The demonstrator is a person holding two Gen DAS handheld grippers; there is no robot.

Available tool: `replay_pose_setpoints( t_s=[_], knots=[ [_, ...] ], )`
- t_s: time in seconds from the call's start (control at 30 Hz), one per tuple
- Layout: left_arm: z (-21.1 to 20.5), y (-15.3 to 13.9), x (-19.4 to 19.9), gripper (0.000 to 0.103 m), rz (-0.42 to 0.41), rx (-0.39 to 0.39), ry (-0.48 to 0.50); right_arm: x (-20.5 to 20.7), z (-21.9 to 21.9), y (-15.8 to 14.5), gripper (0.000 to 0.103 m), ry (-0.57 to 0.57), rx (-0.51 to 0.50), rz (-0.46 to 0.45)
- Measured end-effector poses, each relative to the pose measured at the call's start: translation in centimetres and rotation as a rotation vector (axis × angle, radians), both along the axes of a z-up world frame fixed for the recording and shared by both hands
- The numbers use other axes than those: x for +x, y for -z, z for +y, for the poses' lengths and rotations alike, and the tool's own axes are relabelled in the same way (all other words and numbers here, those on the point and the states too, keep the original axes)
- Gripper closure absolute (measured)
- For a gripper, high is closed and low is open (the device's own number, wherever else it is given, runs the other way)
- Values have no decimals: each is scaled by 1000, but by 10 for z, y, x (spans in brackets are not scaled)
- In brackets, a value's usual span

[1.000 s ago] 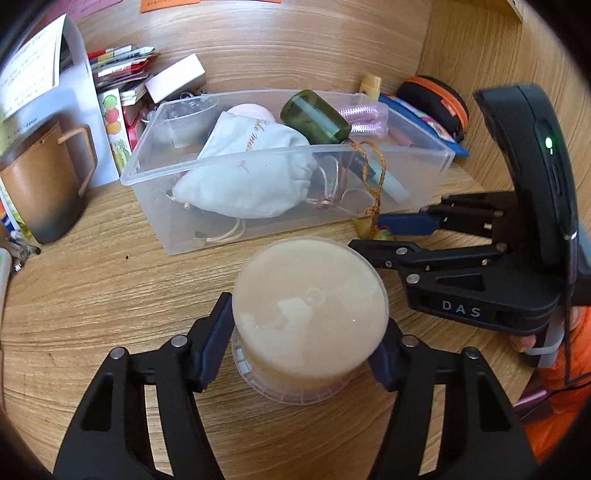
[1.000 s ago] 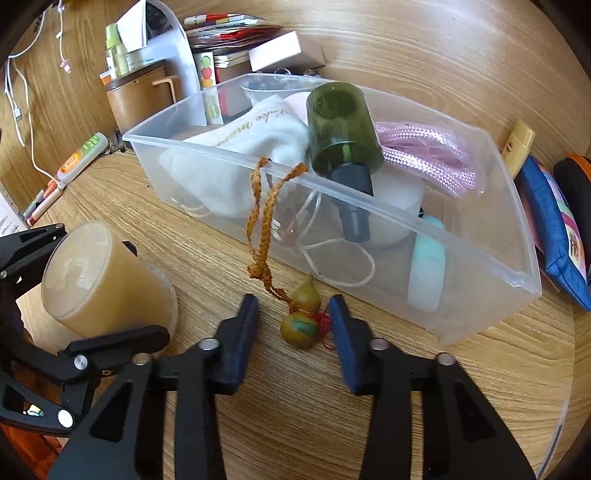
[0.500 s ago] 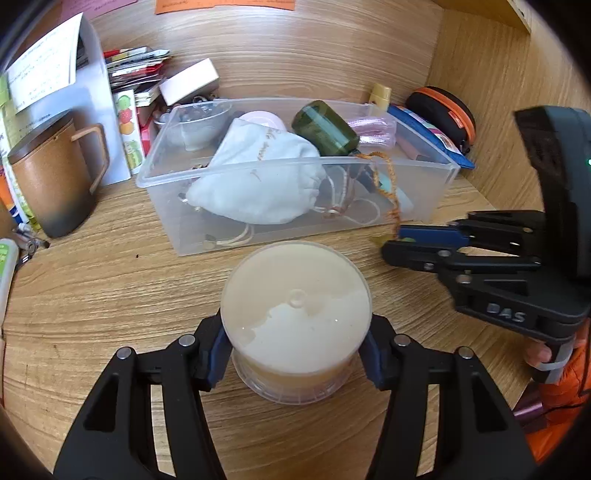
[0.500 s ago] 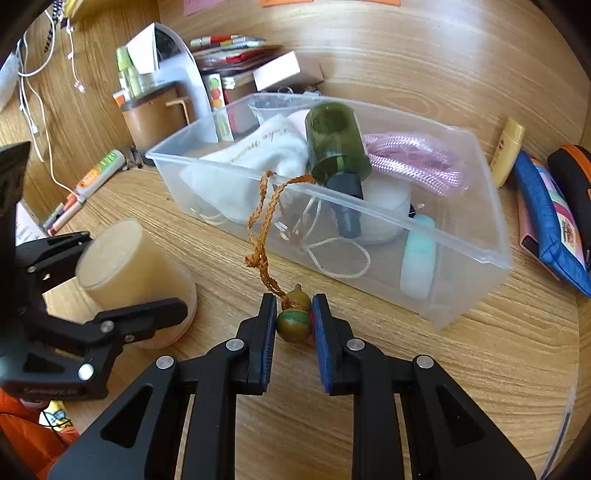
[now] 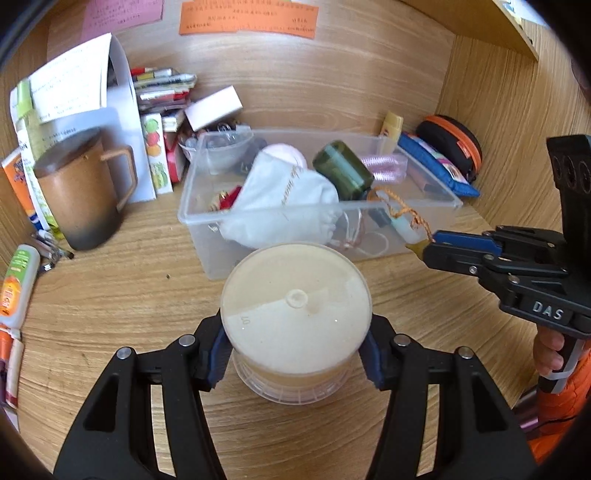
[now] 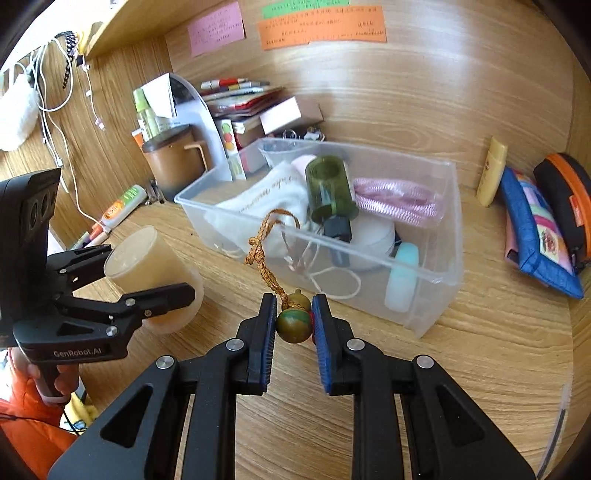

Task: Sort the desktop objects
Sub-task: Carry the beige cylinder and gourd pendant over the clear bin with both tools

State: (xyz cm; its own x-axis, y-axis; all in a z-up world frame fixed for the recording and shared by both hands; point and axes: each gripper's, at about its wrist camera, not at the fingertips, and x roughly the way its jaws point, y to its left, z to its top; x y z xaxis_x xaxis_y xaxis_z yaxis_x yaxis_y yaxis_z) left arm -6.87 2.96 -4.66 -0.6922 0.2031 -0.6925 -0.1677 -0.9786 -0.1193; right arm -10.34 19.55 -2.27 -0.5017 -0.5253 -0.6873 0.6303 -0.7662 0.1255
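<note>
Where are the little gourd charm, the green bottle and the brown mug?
gourd charm (image 6: pixel 293 325), right wrist view, its lower bulb.
green bottle (image 6: pixel 328 188), right wrist view, its glass body.
brown mug (image 5: pixel 79 199), left wrist view, its side wall.

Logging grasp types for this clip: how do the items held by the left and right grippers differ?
The left gripper clamps a wide, pale plastic cylinder case; the right gripper pinches a small green-brown gourd charm. The case is plain, while the charm trails an orange braided cord over the clear bin. Both are firmly gripped.

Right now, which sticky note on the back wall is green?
The topmost note, directly above the orange note; the pink note hangs further left.
</note>
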Motion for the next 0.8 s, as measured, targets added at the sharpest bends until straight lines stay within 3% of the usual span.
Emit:
replay_pose_setpoints(
  t_s=[0.43,0.8],
  knots=[
    [-13,-37,-7,45,76,57,-5,-1,5,-28,85,21,-44,90],
    [-12,-63,-36,45,122,28,-6,-31,4,-31,85,43,-38,87]
  ],
)
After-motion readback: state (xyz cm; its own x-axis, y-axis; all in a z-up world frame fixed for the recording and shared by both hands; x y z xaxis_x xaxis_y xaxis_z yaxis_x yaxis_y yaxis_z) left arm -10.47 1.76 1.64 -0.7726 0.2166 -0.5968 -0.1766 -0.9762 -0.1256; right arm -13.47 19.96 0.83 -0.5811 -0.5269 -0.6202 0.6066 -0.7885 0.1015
